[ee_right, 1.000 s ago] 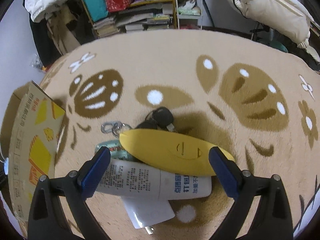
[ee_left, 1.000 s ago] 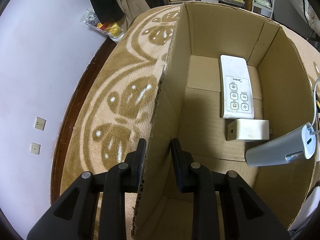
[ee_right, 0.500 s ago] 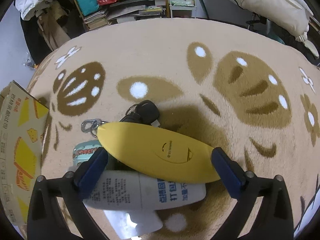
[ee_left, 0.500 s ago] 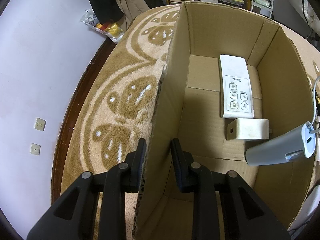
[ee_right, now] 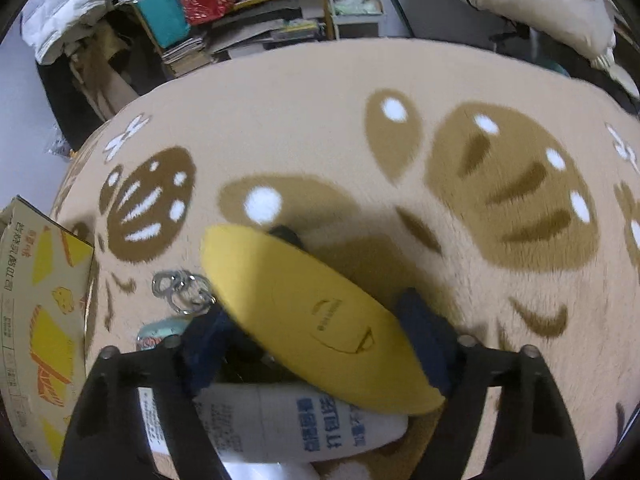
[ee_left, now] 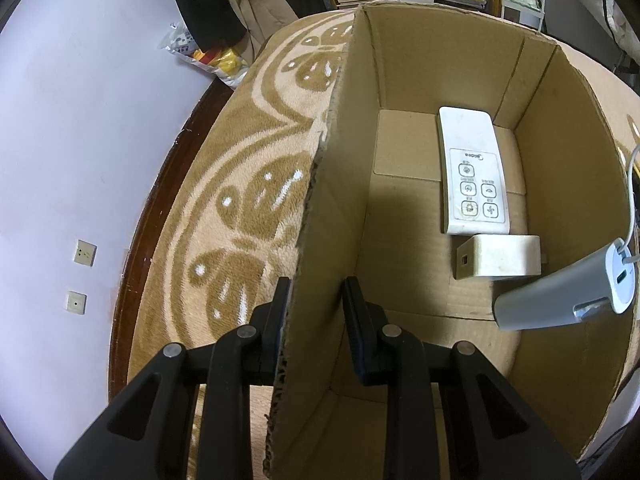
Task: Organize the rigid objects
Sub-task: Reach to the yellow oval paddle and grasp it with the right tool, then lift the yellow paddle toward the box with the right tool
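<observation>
Right gripper jaws closing around yellow case; centre pads before lifting. Left gripper pinches box wall.

Right tongs lower, jaws closing around yellow case, now tilted

We read "Midea" on the white remote control, printed just above its round button icons; it lies on the floor of the cardboard box, toward the far wall. The white tube on the carpet bears blue Chinese characters we cannot make out. The box's printed outer side carries Chinese print, too distorted to read.
</observation>
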Tool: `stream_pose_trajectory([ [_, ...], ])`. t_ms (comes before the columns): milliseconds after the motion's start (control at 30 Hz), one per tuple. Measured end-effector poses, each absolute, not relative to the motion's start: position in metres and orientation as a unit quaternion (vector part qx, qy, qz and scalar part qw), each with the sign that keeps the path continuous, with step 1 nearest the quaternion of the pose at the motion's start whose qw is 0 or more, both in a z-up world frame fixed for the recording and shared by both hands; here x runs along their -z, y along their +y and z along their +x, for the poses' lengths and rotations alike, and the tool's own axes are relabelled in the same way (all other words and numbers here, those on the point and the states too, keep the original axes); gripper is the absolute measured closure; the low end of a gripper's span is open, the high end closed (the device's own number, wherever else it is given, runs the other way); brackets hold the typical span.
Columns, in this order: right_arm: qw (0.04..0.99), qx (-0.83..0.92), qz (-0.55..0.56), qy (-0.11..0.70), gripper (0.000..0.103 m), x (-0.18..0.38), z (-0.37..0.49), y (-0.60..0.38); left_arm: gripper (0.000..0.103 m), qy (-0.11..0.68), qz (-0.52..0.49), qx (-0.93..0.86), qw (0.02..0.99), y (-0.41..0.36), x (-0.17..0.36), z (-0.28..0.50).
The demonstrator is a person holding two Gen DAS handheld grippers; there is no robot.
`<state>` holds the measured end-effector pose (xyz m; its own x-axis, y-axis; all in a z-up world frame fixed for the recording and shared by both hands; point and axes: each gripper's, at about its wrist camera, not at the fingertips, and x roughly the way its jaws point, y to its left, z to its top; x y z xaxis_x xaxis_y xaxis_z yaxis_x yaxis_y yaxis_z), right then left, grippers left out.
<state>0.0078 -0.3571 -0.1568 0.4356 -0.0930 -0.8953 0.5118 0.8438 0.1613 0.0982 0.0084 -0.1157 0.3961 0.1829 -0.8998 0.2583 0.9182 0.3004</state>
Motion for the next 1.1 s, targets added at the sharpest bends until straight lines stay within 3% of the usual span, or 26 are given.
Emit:
stream_pose_trajectory([
  [67,0.831,0.179,0.196,0.489,0.042,0.154,0.011,-0.352,0.078,0.548,0.202,0.024,0.811,0.008,0.116,0.098],
  [267,0.839,0.196,0.148,0.485,0.079,0.143,0.019,-0.345,0.078,0.548,0.205,0.023,0.811,0.008,0.116,0.097],
  [567,0.872,0.238,0.125,0.409,0.094,0.11,0.013,-0.342,0.078,0.548,0.205,0.024,0.811,0.009,0.116,0.097],
  [1100,0.912,0.15,0.132,0.358,0.094,0.063,0.027,-0.288,0.078,0.548,0.205,0.025,0.811,0.007,0.115,0.097],
])
